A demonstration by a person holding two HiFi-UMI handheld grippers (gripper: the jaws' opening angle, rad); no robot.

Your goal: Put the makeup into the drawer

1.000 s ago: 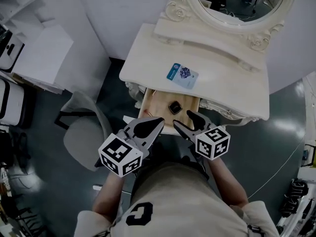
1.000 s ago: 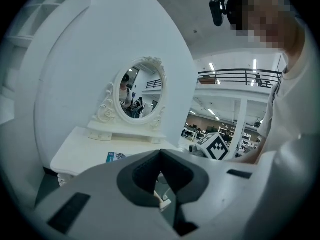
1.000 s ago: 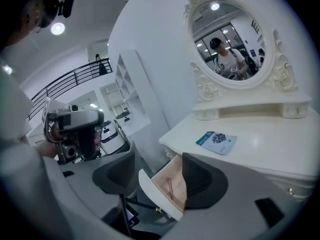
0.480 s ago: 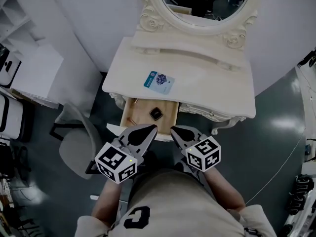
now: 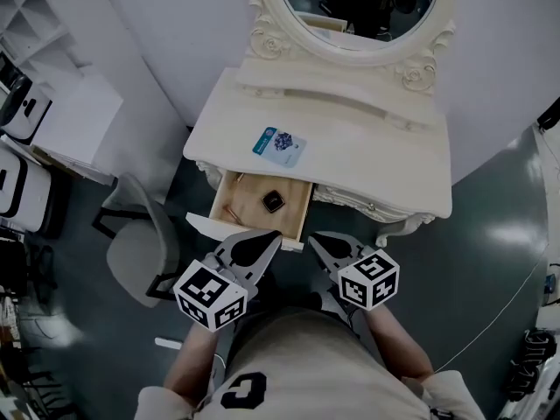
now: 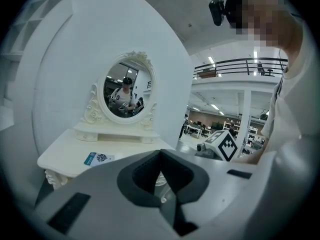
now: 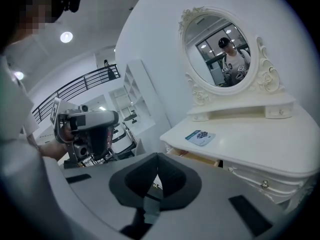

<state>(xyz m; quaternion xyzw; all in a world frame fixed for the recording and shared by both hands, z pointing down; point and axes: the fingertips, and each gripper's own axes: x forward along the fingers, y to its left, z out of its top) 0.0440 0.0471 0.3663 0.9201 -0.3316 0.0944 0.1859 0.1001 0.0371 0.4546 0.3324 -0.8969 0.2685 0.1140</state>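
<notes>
A small black makeup compact (image 5: pixel 273 201) lies inside the open wooden drawer (image 5: pixel 232 201) of the cream dresser (image 5: pixel 367 160). My left gripper (image 5: pixel 272 235) hovers just in front of the drawer's front panel, jaws together and empty; its own view (image 6: pixel 160 153) shows the tips meeting. My right gripper (image 5: pixel 316 238) hangs beside it, to the right of the drawer. Its jaws have just been closing and stand shut (image 7: pixel 158 156) with nothing between them. A blue-and-white card (image 5: pixel 280 145) rests on the dresser top.
An oval mirror (image 5: pixel 354 7) in an ornate frame stands at the back of the dresser. A grey chair (image 5: pixel 140 252) sits left of the drawer, with white shelving (image 5: pixel 52 103) beyond it. The person's torso fills the lower head view.
Both grippers have drawn back from the drawer toward the person. The right gripper's jaws, apart a second ago, have come together. The compact stays in the drawer.
</notes>
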